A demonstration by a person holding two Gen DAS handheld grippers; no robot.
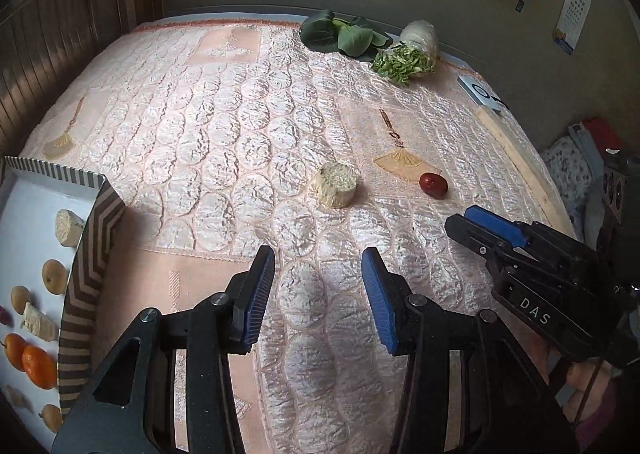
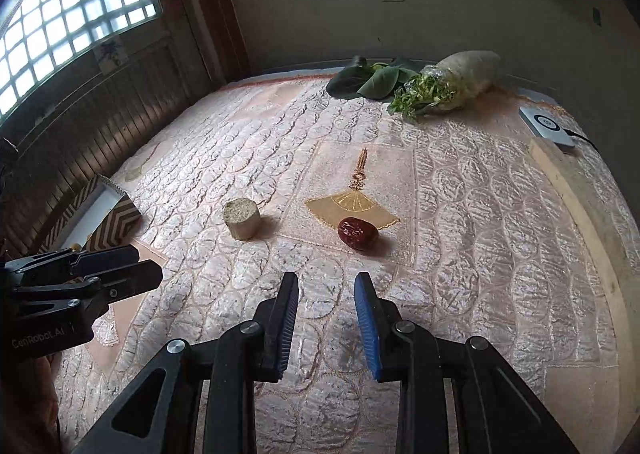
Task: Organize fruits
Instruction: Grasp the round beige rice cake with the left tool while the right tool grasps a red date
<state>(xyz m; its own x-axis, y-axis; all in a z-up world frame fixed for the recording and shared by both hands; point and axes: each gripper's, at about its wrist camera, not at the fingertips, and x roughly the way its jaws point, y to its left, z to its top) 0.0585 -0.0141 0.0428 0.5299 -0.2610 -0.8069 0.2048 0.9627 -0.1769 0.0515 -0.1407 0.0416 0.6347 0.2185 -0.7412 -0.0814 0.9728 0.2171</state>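
While both the left gripper [image 1: 318, 294] and right gripper [image 2: 326, 318] hang released, the wrinkled red date [image 2: 357, 234] at 12 o'clock could roll off if nudged.

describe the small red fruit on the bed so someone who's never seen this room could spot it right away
On the quilted pink bedspread, find the gold fan embroidery near the middle. The red date lies at that fan's near edge, ahead of the open right gripper. It is dark red, wrinkled and oval, unlike the pale, flat-topped cylindrical piece to its left.
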